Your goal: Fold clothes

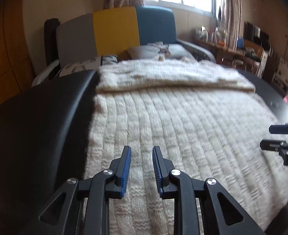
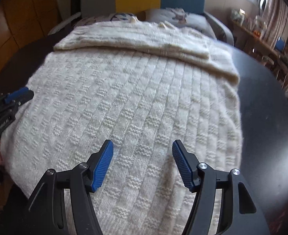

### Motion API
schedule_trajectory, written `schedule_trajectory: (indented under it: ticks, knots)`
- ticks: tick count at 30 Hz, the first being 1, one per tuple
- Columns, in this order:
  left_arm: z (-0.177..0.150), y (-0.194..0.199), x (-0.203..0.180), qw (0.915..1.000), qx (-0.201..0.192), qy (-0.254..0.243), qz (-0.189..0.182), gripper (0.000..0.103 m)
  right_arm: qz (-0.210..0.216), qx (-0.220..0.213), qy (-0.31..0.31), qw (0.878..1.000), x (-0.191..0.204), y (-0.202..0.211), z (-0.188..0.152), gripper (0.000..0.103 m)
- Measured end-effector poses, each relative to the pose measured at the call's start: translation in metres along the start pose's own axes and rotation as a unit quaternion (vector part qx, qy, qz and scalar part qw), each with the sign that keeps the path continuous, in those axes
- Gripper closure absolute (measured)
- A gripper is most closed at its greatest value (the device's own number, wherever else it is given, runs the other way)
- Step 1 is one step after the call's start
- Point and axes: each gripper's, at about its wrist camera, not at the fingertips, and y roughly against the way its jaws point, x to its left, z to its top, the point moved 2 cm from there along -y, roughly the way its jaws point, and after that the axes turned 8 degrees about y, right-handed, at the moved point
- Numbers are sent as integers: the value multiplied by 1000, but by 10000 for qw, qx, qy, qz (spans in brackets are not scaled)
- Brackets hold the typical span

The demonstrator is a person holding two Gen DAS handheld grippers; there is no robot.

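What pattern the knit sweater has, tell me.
Cream white sweater, ribbed columns with small textured blocks, a basket-weave look; clearest in the right wrist view.

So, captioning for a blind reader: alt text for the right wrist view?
A cream knitted sweater lies spread on a dark table, its far part folded over. The right hand-held gripper hovers above it with nothing between its fingers.

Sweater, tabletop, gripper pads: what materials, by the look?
Sweater: chunky cream knit, likely wool or acrylic; raised basket-weave stitches, fuzzy edges.
Tabletop: dark and smooth, semi-gloss; soft window glare. In the left view it looks faintly grained, perhaps a leatherette cover.
Pads: blue, finely ribbed, probably rubber or soft plastic.
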Motion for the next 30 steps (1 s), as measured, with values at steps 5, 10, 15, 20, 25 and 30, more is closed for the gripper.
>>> schedule_trajectory:
  ticks: [5,10,15,20,25,30]
  knots:
    - [1,-4,3,9998,82,-155,132,81,-59,-298,156,9994,-6,19,-7,37]
    - [-13,-14,7,9992,236,-206,264,80,-233,-66,-10,9997,-28,4,-29,37]
    - [-1,-10,11,9996,234,123,131,80,150,-202,-418,9988,-50,-2,-44,36]
    - [34,-18,4,9995,64,319,-54,80,131,-401,-360,9985,-60,-1,-19,36]
    - [57,-48,-11,9997,145,153,-100,80,23,-641,-366,9973,-76,-8,23,36]
    - [64,-79,-15,9992,383,80,-24,80,-18,-544,-422,9976,-95,-37,50,36]
